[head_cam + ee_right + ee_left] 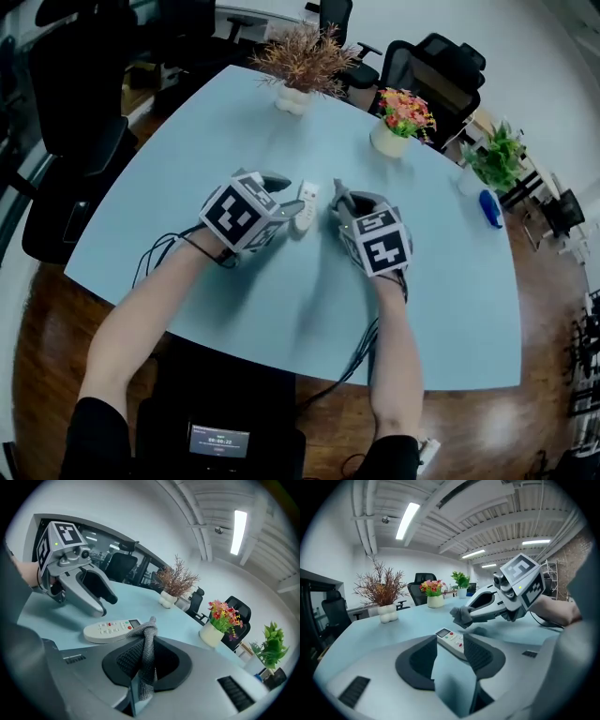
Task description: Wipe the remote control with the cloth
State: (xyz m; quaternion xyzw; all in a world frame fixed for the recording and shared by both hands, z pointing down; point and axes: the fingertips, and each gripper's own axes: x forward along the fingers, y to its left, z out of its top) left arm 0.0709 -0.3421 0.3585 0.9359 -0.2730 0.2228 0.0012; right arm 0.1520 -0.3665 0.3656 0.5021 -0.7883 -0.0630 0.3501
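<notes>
clenching the cloth (146,637) to wipe, the right gripper (146,662) faced the remote control (111,629) on the bench (450,309), left gripper (451,655) released nearby.

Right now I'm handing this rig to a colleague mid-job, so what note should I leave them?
Left hand-held gripper: jaws apart, holding nothing. The remote control lies just ahead of it, flat on the table, buttons up.
Right hand-held gripper: shut on the cloth, held raised near the remote's display end.
Done: the cloth is in hand. How much wiping has happened does not show.
Left: lower the cloth and wipe along the remote, probably steadying it with the left gripper.
</notes>
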